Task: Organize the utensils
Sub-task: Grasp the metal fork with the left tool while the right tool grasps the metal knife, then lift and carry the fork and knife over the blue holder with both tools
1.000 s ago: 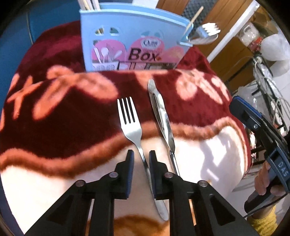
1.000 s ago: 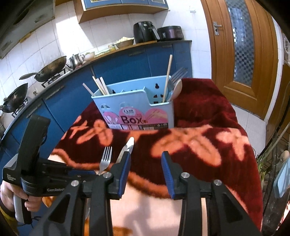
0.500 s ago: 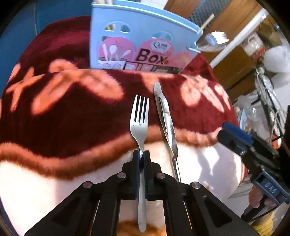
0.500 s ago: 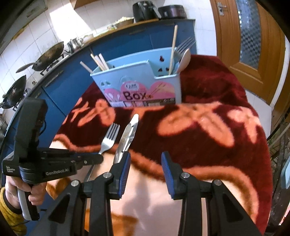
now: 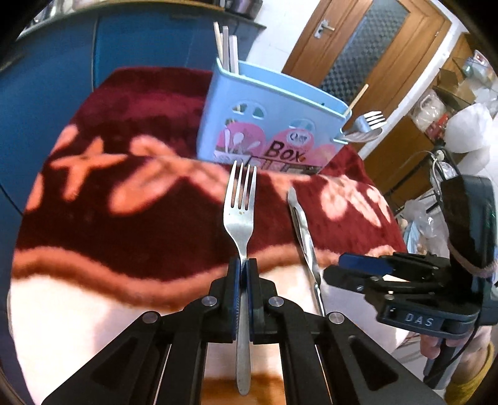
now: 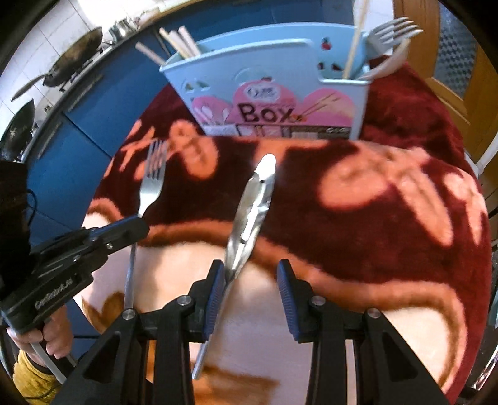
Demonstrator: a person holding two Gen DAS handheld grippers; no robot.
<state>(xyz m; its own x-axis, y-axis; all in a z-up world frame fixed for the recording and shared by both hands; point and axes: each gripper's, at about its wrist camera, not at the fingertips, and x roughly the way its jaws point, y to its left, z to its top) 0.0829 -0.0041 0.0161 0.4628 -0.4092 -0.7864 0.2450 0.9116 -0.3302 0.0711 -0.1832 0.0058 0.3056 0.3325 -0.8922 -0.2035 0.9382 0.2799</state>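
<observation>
A home kitchen. Two woks sit on a stove along a blue-fronted counter under white wall tiles, with a kettle nearby. A wooden door with patterned glass stands beyond a blanket-covered desk carrying a cutlery box.

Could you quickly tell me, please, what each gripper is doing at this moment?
Left gripper: shut on the fork.
Right gripper: fingers open, holding nothing; the knife lies between them on the blanket.
</observation>
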